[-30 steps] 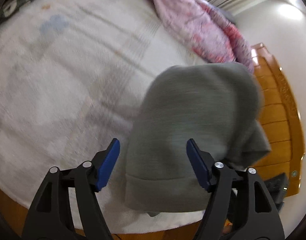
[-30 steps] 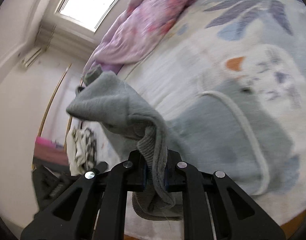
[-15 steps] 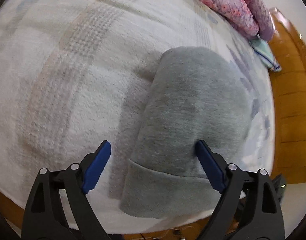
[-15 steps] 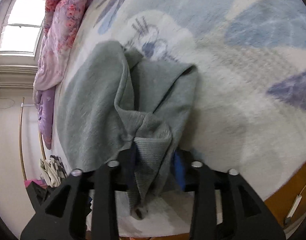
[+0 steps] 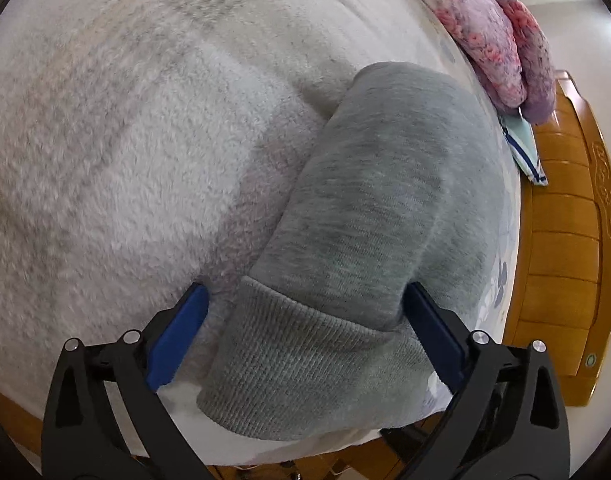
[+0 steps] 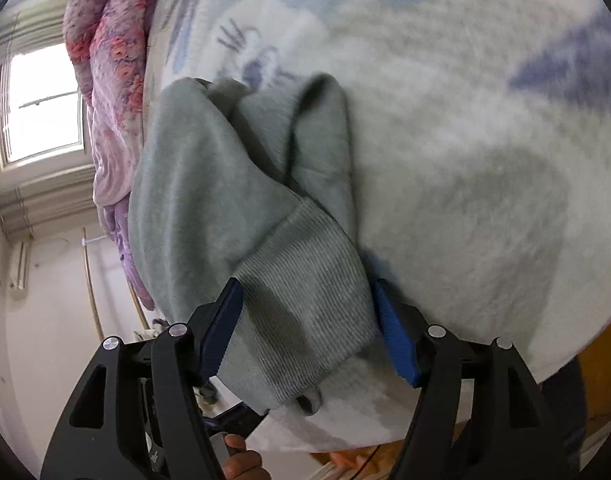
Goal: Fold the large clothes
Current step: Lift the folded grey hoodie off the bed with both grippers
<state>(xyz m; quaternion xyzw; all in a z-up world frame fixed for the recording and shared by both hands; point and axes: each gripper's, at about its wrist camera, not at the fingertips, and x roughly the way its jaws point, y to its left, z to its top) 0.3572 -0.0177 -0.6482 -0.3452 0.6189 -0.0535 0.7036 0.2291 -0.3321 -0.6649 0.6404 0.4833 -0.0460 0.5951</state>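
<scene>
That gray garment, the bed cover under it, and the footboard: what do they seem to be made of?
The gray garment looks like a soft, matte knit, probably cotton fleece: its hem shows fine ribbing. The bed cover looks like fluffy plush, with a fuzzy pile and faded print. The footboard appears to be varnished wood: orange-brown, glossy, with panel lines.

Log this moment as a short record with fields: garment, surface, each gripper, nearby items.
garment: grey sweatshirt, folded over, ribbed hem toward the cameras
surface: fleecy patterned blanket on a bed
left gripper: jaws open, astride the hem
right gripper: jaws open, either side of the ribbed edge
nearby items: pink floral quilt; wooden bed frame; window
</scene>
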